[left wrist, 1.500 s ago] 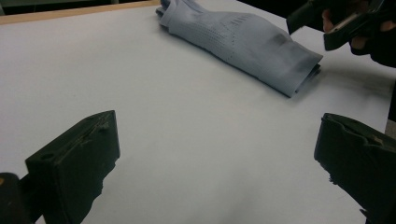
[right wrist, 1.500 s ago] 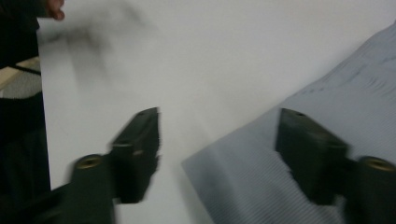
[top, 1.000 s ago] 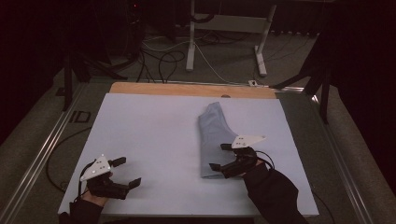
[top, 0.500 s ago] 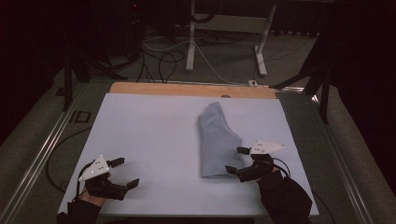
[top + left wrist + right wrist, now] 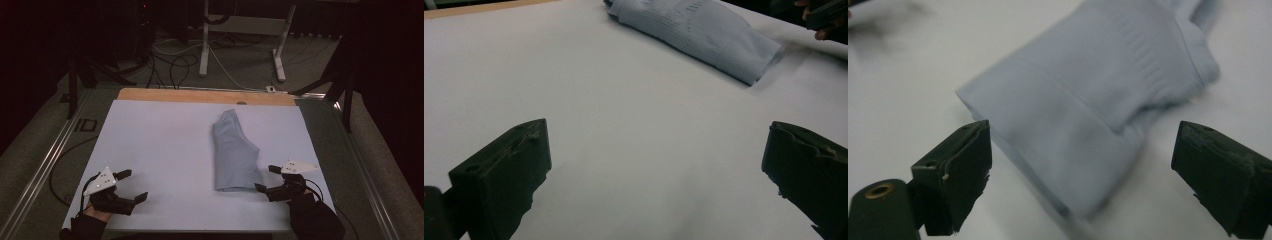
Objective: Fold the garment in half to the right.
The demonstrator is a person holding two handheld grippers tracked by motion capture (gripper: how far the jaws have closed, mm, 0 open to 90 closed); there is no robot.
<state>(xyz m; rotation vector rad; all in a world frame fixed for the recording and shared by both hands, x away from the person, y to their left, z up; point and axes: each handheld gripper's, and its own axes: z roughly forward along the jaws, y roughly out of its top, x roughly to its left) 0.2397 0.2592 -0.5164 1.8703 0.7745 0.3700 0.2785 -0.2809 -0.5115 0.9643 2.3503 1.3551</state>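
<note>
- Big white counter (image 5: 165, 150), smooth top: could let the folded pale blue cloth (image 5: 234, 152) slide away if pushed from its near right corner.
- Folded pale blue cloth, lying flat right of the middle: could come unfolded if only the top layer gets pinched.
- Right hand-held gripper (image 5: 266, 178), jaws wide, just beside that corner: could close on nothing.
- Left hand-held gripper (image 5: 133, 184), jaws wide, well apart from the cloth: too far to help hold.

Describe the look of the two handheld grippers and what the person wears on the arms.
Both the left gripper and right gripper are black, with two blocky black jaws and a pale grey three-cornered plate on top. A thin dark cable trails from the right one. The sleeves are black.
</note>
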